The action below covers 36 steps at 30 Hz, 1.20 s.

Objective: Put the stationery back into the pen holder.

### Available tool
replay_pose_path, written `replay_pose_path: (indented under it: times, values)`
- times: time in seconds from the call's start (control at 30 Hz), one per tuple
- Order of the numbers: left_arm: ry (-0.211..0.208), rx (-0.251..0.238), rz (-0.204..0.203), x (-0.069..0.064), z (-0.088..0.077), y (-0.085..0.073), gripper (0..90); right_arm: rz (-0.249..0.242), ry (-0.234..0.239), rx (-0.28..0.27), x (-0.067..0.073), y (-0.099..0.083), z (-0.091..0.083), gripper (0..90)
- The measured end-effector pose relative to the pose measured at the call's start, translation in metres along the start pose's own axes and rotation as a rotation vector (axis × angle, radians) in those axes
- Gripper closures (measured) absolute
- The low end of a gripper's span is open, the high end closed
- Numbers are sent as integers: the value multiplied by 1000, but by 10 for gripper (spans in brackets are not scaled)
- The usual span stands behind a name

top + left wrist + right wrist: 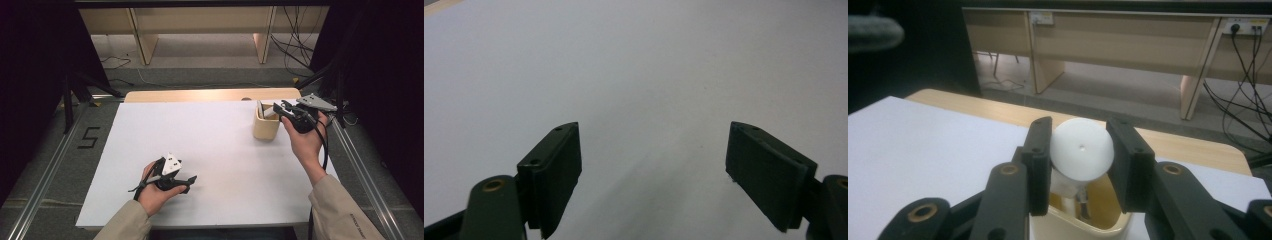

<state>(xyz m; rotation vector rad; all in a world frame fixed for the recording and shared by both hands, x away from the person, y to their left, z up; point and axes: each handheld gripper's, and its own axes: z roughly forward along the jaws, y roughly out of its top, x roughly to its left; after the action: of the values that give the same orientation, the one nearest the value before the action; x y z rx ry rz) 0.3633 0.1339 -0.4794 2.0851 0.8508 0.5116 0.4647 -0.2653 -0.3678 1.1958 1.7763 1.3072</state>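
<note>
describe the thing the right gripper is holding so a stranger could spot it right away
Start at the white table cover and go to its far right corner, where a cream cup stands. Right above its mouth the right gripper clamps a white round object, its flat disc face marked by a tiny centre dot. It is the one item lifted off the table.

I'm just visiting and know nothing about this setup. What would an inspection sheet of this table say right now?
Surface: white sheet over a wooden table, bare in the middle.
Job's things: cream holder near the far right; a white round-ended piece above its mouth.
Clutter: nothing seen.
Grippers: right gripper shut on the white piece over the holder; left gripper open, low over the sheet.
Cables: one trails from each gripper; more lie on the floor beyond.
Surroundings: wooden desks behind, dark curtains at both sides.
</note>
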Motion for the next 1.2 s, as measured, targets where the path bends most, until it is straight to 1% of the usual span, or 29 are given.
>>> replay_pose_path:
  times: [0.1, 0.3, 0.53, 0.63, 0.87, 0.9, 1.0, 1.03, 1.1, 1.17, 1.2]
  values:
    - [0, 0, -1, 0, 0, 0, 223, -19, -20, 12, 0, -1, 3, 651]
    - [-1, 1, 2, 0, 0, 0, 224, -48, -39, 44, 2, -3, 9, 651]
    - [0, -1, -1, 0, 0, 0, 225, -68, -67, 73, 2, -4, 14, 651]
    - [0, -1, -1, 0, 0, 0, 225, -73, -72, 89, 2, -6, 17, 651]
    - [-1, 0, -1, 0, 0, 0, 225, -93, -88, 106, 3, -8, 21, 650]
    - [0, 0, -1, 0, 0, 0, 225, -92, -84, 112, 3, -8, 22, 651]
    - [0, 0, -1, 0, 0, 0, 224, -113, -90, 131, 5, -9, 24, 650]
    - [0, 0, -1, 0, 0, 0, 225, -111, -91, 130, 5, -10, 25, 649]
    - [0, -1, -1, 0, 0, 0, 225, -130, -99, 138, 6, -10, 26, 647]
    - [0, 0, -2, 0, 0, 0, 225, -134, -96, 163, 7, -11, 29, 635]
    - [-1, 1, 1, 0, 0, 0, 224, -140, -90, 168, 7, -12, 30, 606]
